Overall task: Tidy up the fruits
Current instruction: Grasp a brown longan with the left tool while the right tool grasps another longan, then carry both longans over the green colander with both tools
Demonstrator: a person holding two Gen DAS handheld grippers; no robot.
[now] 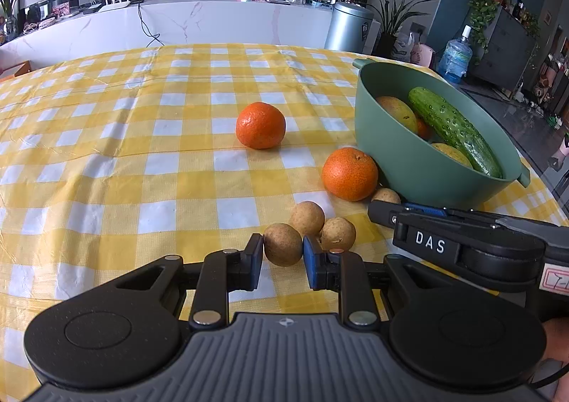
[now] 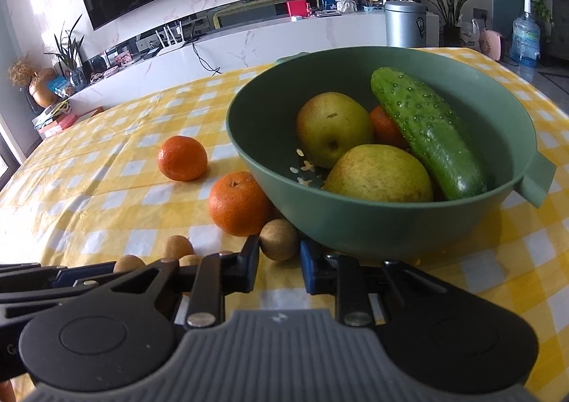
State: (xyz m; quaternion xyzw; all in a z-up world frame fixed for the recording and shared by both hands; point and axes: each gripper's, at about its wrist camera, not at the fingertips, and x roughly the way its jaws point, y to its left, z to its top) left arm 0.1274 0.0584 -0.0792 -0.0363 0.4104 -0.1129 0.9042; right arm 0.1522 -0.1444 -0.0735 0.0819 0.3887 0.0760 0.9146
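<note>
My left gripper (image 1: 282, 248) is shut on a small brown longan (image 1: 282, 244) on the yellow checked tablecloth, with two more longans (image 1: 322, 222) just behind it. My right gripper (image 2: 279, 251) is shut on another longan (image 2: 279, 239) at the foot of the green bowl (image 2: 355, 224). The bowl holds two pears (image 2: 377, 172), a cucumber (image 2: 426, 132) and a tangerine. Two tangerines lie loose on the cloth, one near the bowl (image 1: 349, 173) and one farther back (image 1: 260, 125). The right gripper shows in the left wrist view (image 1: 462, 242).
The table's right edge (image 1: 547, 188) runs close behind the bowl. A white counter (image 1: 177, 25) with clutter, a metal bin (image 1: 348, 27) and plants stand beyond the table's far edge.
</note>
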